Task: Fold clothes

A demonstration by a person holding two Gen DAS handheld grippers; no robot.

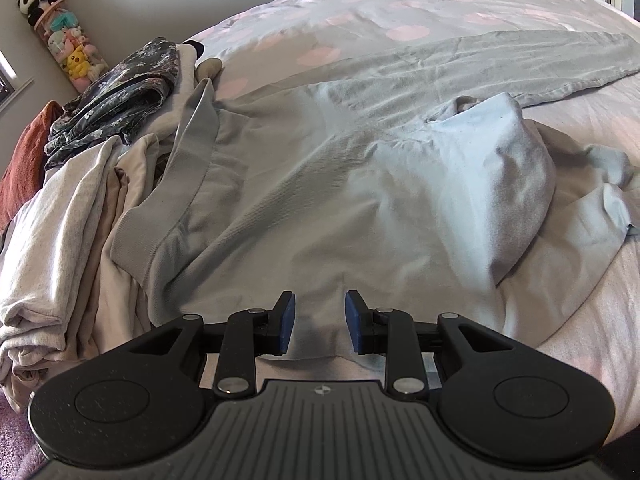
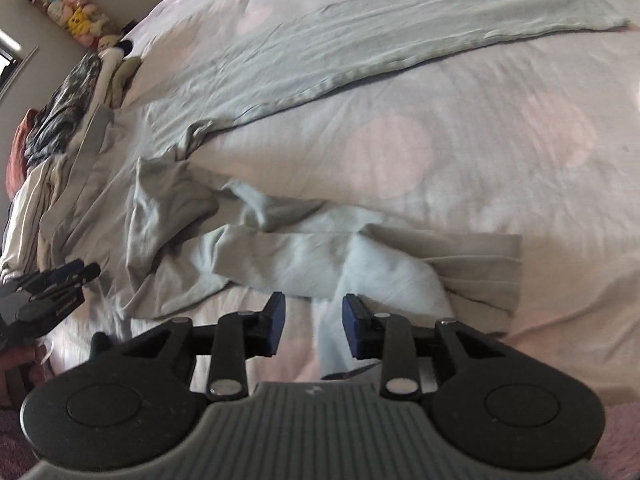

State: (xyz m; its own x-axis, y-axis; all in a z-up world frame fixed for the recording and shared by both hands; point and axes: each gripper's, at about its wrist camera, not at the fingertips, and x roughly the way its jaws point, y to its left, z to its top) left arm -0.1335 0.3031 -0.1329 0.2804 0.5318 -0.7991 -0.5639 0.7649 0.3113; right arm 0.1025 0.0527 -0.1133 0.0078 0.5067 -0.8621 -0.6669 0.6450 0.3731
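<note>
Left wrist view: left gripper (image 1: 320, 322) jaws apart, over grey sweatshirt (image 1: 304, 184) hem | right gripper (image 2: 314, 326) jaws apart, empty, sleeve (image 2: 400, 256) just ahead | bed (image 2: 500, 132) beneath

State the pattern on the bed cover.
Pale grey with large pink dots on the bed cover, clearest in the right wrist view.

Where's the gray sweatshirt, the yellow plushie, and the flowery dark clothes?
gray sweatshirt (image 1: 280, 184): left wrist view, on its body.
yellow plushie (image 1: 76, 62): left wrist view, on its face.
flowery dark clothes (image 1: 120, 96): left wrist view, top of the pile.
</note>
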